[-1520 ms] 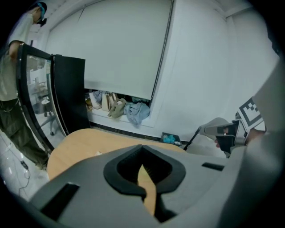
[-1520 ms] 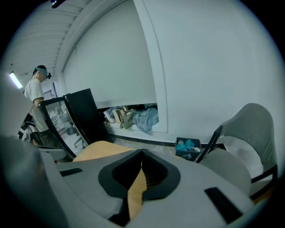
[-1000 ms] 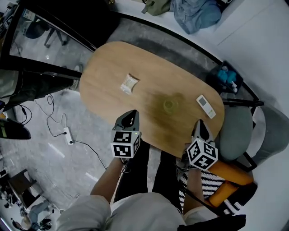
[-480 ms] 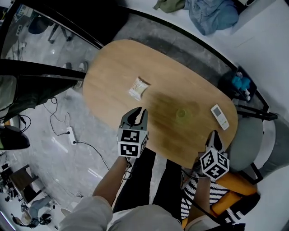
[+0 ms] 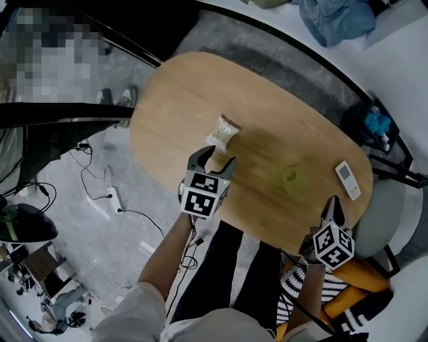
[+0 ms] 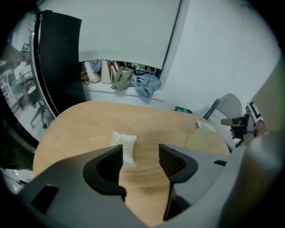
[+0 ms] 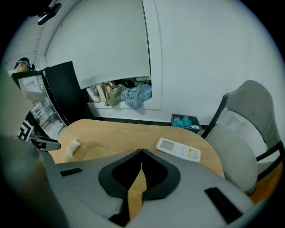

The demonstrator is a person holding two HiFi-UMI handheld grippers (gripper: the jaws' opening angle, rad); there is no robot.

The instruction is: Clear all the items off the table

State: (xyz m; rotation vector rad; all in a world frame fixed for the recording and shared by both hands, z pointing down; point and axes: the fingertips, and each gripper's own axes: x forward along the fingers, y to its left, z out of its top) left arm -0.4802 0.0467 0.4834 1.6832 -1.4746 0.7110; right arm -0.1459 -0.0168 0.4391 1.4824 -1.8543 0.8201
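A small cream packet (image 5: 224, 130) (image 6: 124, 146) lies near the middle of the oval wooden table (image 5: 174, 93). My left gripper (image 5: 215, 157) (image 6: 140, 156) hangs just short of the packet. Its jaws have just been opening and stand apart with nothing between them. A white remote (image 5: 348, 179) (image 7: 178, 149) lies at the table's right end. A pale translucent round thing (image 5: 291, 177) (image 7: 95, 153) sits between packet and remote. My right gripper (image 5: 332, 204) (image 7: 141, 151) is shut and empty at the table's near right edge, short of the remote.
A grey chair (image 5: 384, 220) (image 7: 242, 133) stands right of the table, with a dark bin of blue things (image 5: 374, 120) behind it. Clothes (image 5: 334, 17) are heaped by the far wall. A power strip and cables (image 5: 114, 197) lie on the floor at left. A striped bag (image 5: 301, 287) sits by my legs.
The left gripper has moved forward over the table's near edge toward the packet, and its jaws went from shut to apart. The right gripper has sunk a little and stays shut.
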